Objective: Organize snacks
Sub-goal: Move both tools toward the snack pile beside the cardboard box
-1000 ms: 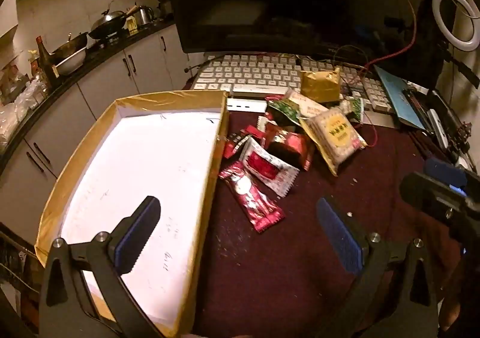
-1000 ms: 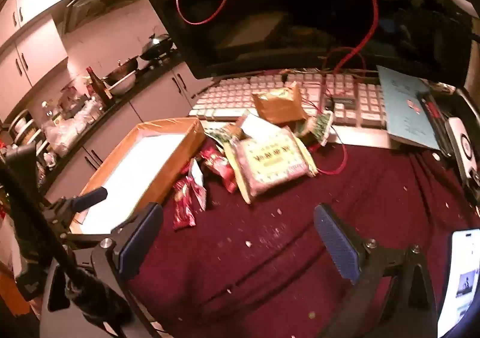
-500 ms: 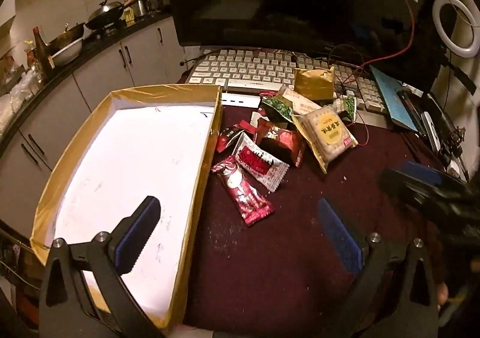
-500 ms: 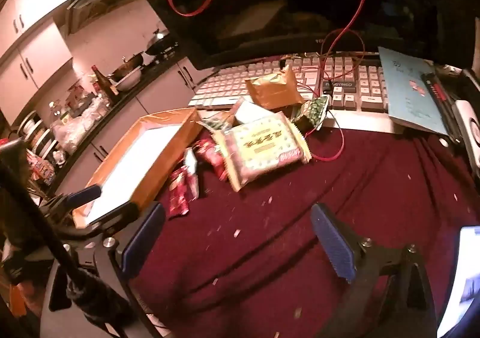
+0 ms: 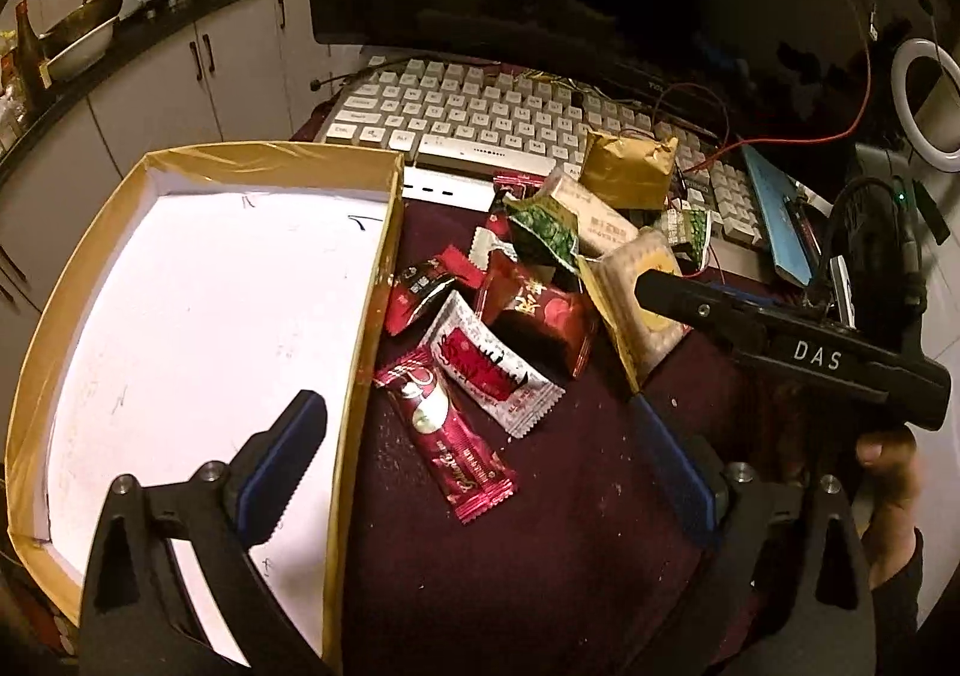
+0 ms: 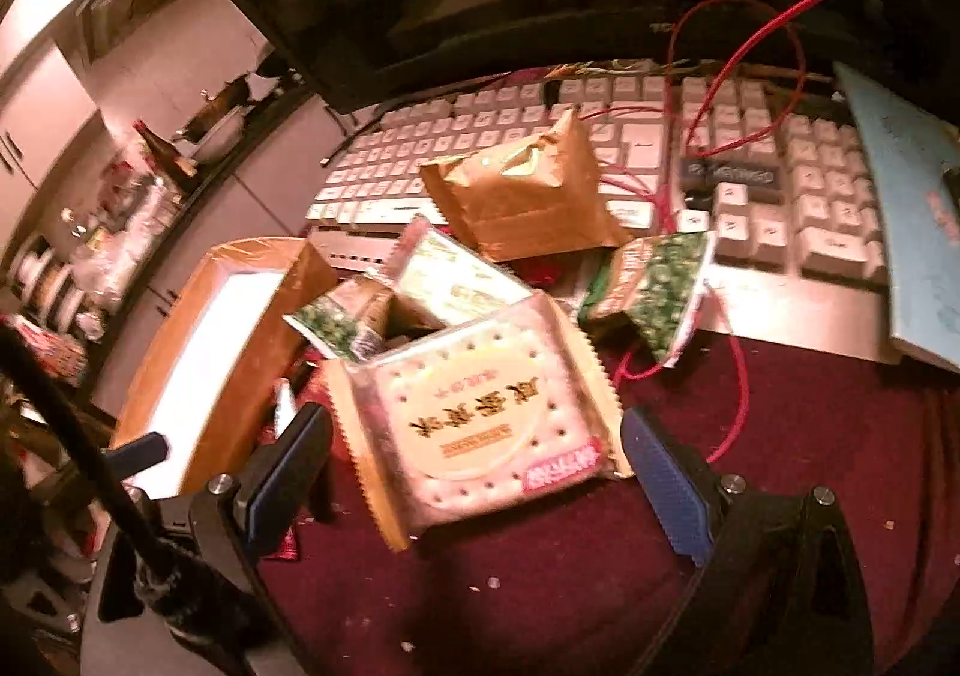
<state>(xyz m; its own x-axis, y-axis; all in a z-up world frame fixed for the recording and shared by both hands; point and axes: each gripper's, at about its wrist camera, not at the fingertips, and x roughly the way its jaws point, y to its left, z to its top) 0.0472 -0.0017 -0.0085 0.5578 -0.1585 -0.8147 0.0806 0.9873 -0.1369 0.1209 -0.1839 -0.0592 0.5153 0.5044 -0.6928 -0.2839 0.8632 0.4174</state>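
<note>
A pile of snack packets lies on the dark red cloth beside a gold-rimmed box [image 5: 372, 280] with a white floor. The left gripper [image 5: 480, 406] hovers open over the box's right wall and a long red stick packet [image 5: 450, 436]. Behind that lie a white-and-red packet [image 5: 492, 370], a dark red packet [image 5: 540, 316], a green packet [image 5: 546, 232] and a gold packet [image 5: 627, 172]. The right gripper [image 6: 477, 421] is open, its fingers on either side of a round-cracker packet [image 6: 480, 424], not closed on it. Its black body [image 5: 810, 352] partly hides that packet in the left wrist view.
A white keyboard [image 6: 600, 147] and a dark monitor stand behind the pile. A red wire [image 6: 738, 376] loops over the keyboard and the cloth. A blue notebook [image 6: 900, 196] lies at the right. A second green packet [image 6: 654, 286] rests on the keyboard's front edge. A hand [image 5: 888, 454] holds the right gripper.
The right gripper has pushed forward to the pile until the cracker packet lies between its fingers. Its body has come into the left wrist view. The left gripper edged closer to the snacks.
</note>
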